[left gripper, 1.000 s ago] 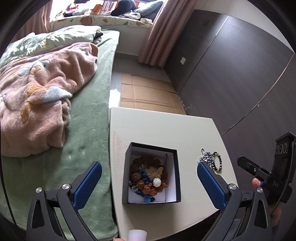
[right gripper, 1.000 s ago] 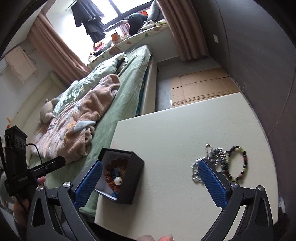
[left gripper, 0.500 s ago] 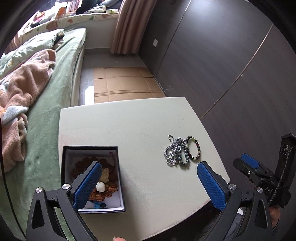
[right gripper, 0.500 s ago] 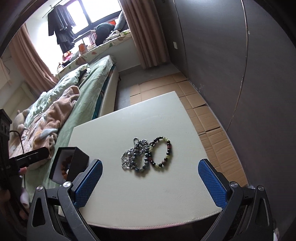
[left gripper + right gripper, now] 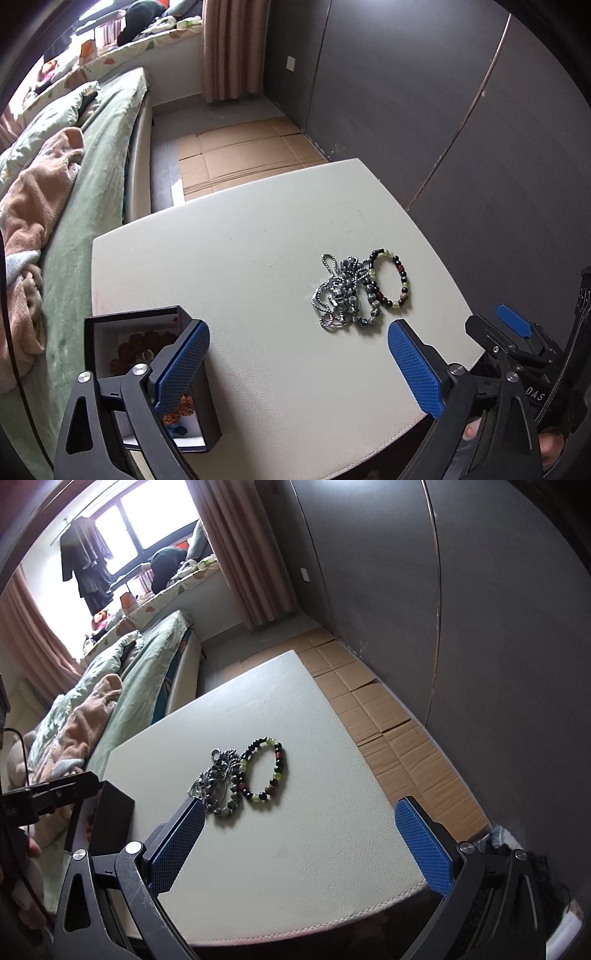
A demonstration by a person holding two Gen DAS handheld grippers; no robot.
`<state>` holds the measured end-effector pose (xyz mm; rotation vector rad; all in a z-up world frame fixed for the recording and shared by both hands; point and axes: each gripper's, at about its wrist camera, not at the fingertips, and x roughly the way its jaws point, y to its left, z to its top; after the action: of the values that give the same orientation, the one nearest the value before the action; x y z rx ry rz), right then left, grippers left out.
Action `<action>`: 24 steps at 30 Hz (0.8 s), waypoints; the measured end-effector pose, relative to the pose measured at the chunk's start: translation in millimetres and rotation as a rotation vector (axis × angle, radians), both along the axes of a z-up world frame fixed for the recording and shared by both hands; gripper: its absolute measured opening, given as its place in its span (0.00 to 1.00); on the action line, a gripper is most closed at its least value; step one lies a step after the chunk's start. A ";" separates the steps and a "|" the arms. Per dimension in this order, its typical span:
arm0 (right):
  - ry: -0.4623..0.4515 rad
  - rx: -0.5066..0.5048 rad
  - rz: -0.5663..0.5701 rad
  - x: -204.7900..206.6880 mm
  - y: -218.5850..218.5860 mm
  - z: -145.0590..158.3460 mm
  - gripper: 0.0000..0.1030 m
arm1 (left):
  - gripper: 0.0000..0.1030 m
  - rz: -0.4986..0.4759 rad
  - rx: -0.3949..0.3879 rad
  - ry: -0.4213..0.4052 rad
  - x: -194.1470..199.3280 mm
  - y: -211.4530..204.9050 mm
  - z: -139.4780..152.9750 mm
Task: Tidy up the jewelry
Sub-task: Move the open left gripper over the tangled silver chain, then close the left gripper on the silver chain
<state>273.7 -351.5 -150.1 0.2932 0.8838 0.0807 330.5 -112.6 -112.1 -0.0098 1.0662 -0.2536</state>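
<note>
A tangle of silver chains and grey bead strands (image 5: 340, 293) (image 5: 218, 779) lies on the white table (image 5: 258, 251) (image 5: 295, 834), touching a green-and-dark bead bracelet (image 5: 393, 278) (image 5: 266, 771). A black open box (image 5: 110, 328) (image 5: 110, 819) holding brown and blue jewelry stands at the table's left front. My left gripper (image 5: 297, 363) is open and empty, hovering in front of the tangle, its left finger over the box. My right gripper (image 5: 299, 843) is open and empty, near the table's front edge, just short of the jewelry.
A bed with green cover and pink blanket (image 5: 33, 206) (image 5: 92, 720) runs along the table's left side. Flattened cardboard (image 5: 240, 155) (image 5: 388, 716) covers the floor beyond and right of the table. A dark wall (image 5: 443, 110) stands to the right.
Both grippers have swung right, from facing the box to facing the chains and bracelet. Both stay open and empty.
</note>
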 end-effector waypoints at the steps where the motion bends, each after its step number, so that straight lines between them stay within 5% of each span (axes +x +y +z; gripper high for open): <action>1: 0.017 -0.001 -0.004 2.1 -1.5 -1.4 0.96 | 0.87 -0.007 0.001 0.011 1.7 -4.0 -4.2; 7: 0.021 0.058 -0.040 3.7 -16.9 -5.0 0.96 | 0.70 -0.054 0.006 0.062 12.3 -27.6 -28.9; 12: 0.035 0.091 -0.060 5.2 -26.7 -9.8 0.95 | 0.43 -0.091 0.042 0.081 23.8 -41.1 -45.2; 24: 0.070 0.091 -0.029 13.0 -19.4 -17.9 0.94 | 0.32 -0.084 0.027 0.119 51.0 -43.1 -74.5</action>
<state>286.7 -370.9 -168.0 0.3956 0.9464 0.0839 381.5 -155.7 -186.6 0.0446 1.1903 -0.3171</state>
